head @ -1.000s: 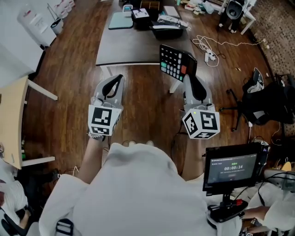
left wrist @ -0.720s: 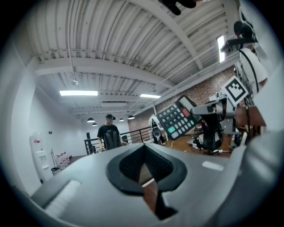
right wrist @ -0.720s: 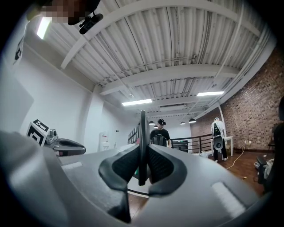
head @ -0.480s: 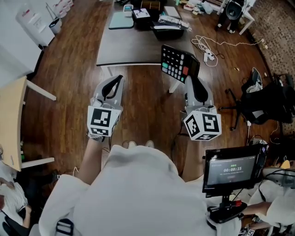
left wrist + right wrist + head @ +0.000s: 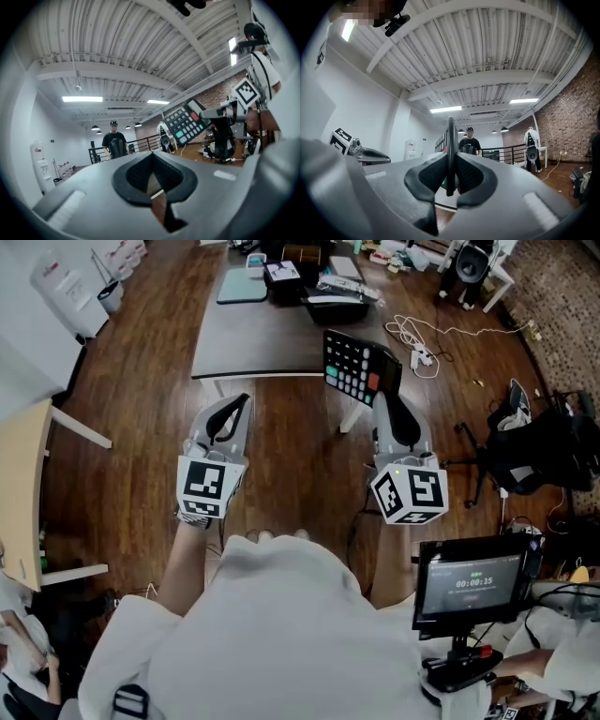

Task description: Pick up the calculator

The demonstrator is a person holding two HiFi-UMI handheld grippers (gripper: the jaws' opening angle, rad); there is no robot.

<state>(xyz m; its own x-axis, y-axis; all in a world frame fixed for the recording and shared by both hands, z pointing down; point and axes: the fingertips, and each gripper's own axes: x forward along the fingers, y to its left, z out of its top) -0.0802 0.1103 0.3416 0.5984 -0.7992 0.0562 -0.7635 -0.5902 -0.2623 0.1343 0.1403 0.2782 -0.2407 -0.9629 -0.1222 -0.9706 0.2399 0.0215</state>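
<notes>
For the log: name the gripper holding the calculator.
The right gripper: it clamps the calculator edge-on, while the left gripper is shut, empty.

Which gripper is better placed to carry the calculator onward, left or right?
Right. The right gripper is clamped on the calculator, holding it up by the table. The left gripper is shut on nothing, apart from it.
</notes>
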